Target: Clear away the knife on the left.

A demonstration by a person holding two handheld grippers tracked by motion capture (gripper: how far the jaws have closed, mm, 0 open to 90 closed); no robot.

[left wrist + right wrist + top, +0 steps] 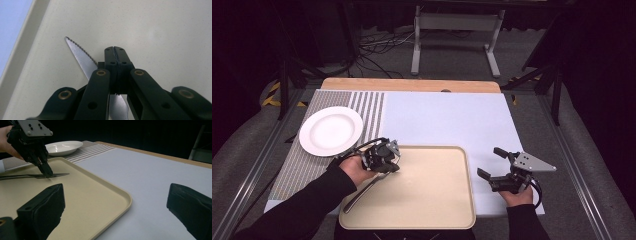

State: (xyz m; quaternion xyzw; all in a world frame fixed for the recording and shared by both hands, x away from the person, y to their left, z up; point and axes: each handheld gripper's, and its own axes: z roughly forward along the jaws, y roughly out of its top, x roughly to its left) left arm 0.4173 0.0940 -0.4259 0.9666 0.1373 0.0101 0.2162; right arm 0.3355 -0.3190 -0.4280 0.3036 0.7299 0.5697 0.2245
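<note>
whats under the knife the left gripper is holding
Under the serrated steel knife lies the bare floor of the flat beige plastic tray. The left gripper, jaws shut on the blade, covers the tray just beneath the grip.

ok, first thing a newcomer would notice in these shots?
Probably the left gripper, jaws shut on the blade of a serrated knife over the left part of the beige tray. Next, the right gripper, wide open over the pale mat just right of the tray, holding nothing. The white plate sits on the striped mat at far left.
</note>
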